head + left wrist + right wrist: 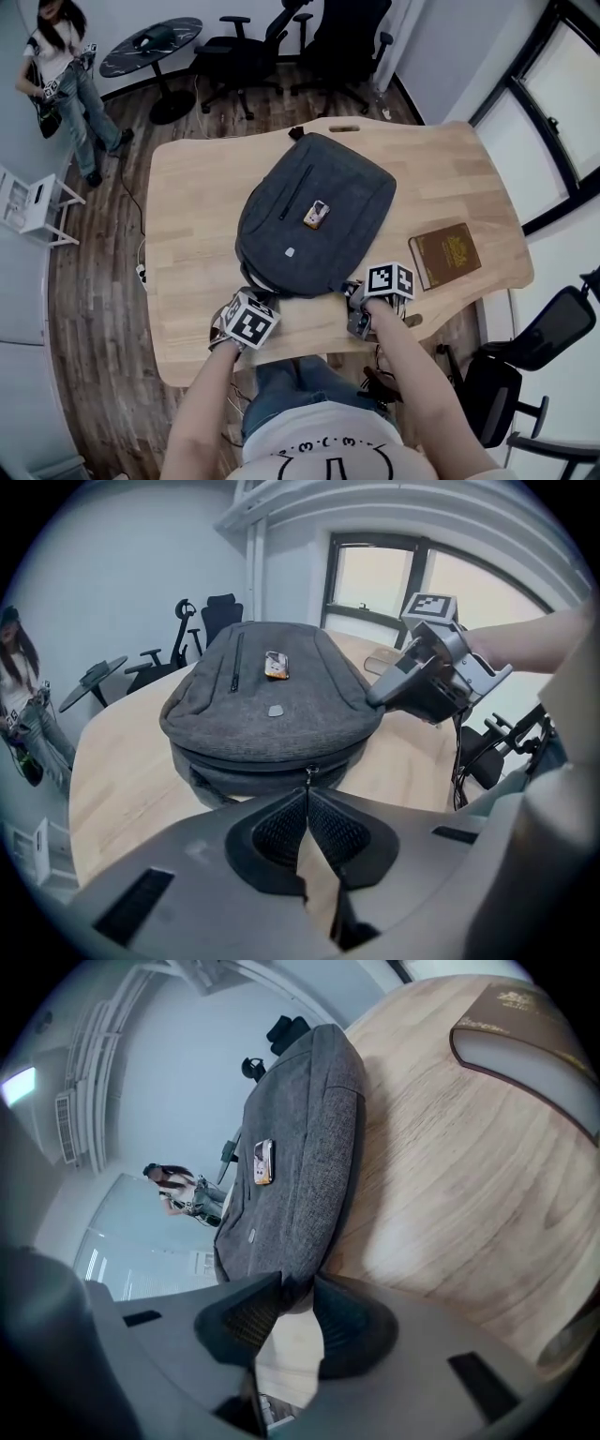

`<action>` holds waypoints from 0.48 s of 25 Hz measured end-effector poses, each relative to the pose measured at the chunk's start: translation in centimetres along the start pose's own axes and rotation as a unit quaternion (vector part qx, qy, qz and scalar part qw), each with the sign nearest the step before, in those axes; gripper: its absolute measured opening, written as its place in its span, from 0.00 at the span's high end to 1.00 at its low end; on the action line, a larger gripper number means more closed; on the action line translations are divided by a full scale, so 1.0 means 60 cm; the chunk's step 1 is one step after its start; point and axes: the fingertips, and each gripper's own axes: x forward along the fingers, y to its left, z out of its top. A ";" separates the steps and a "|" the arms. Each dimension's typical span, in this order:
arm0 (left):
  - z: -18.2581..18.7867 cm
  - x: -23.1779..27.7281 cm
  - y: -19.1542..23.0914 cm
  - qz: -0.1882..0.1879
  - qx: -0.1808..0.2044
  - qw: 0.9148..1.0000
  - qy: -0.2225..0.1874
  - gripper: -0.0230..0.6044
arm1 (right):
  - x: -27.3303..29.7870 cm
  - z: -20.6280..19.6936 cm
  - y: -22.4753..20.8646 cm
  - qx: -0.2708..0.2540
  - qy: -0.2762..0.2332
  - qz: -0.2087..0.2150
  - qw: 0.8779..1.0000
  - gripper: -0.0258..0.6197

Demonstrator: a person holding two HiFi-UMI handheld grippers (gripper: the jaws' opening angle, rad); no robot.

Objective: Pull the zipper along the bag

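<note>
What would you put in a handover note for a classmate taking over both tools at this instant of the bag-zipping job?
Left tool: shut, apparently pinching the zipper pull at the near edge of the backpack.
Right tool: clamped on the backpack's near right corner, steadying it.
The backpack lies flat on the table.
Done: both grips set.
Left to do: draw the pull along the zipper track; how far it has already run is unclear.
</note>
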 end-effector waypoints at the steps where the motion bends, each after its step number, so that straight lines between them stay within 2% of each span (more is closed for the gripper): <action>1: -0.002 -0.003 0.014 0.003 0.000 1.000 0.003 0.94 | 0.000 0.000 0.001 -0.002 0.000 0.001 1.000 0.71; 9: -0.010 -0.014 0.103 0.022 0.024 0.999 0.028 0.93 | 0.000 0.000 0.000 -0.014 0.011 0.003 1.000 0.71; 12: -0.008 -0.014 0.123 0.015 0.009 1.000 0.023 0.93 | 0.003 0.002 0.003 -0.016 0.006 0.000 1.000 0.71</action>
